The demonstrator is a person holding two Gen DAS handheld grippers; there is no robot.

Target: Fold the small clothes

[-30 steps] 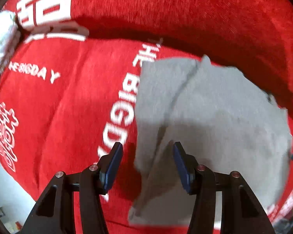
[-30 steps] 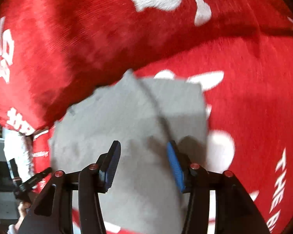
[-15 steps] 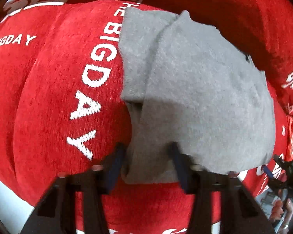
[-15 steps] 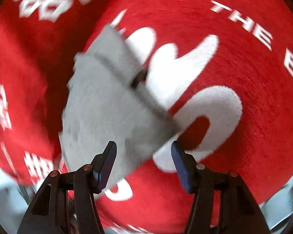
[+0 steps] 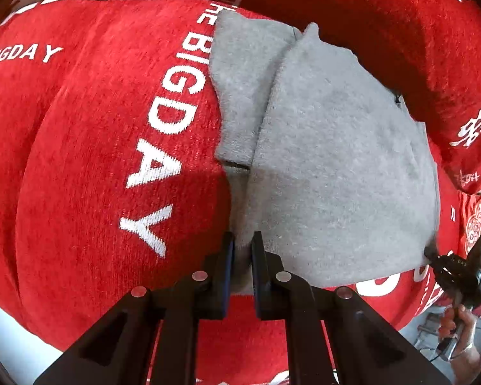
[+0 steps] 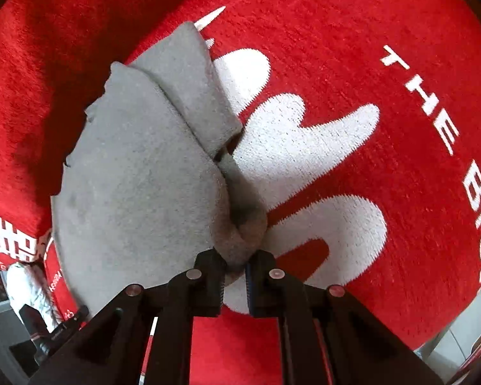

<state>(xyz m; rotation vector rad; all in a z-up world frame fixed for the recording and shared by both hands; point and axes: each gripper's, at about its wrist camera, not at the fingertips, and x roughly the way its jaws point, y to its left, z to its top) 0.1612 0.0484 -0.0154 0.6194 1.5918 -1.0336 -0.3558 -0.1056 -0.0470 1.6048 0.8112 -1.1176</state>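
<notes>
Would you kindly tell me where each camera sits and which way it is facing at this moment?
Left wrist: rides on the left tongs, looking along them down at the grey garment on the red blanket; the tongs pinch its near corner. The right tongs and the person's hand show at lower right.
Right wrist: rides on the right tongs, looking down at the same garment's other near corner, bunched between them.
Shared: the grey garment and the red blanket with white lettering.
</notes>
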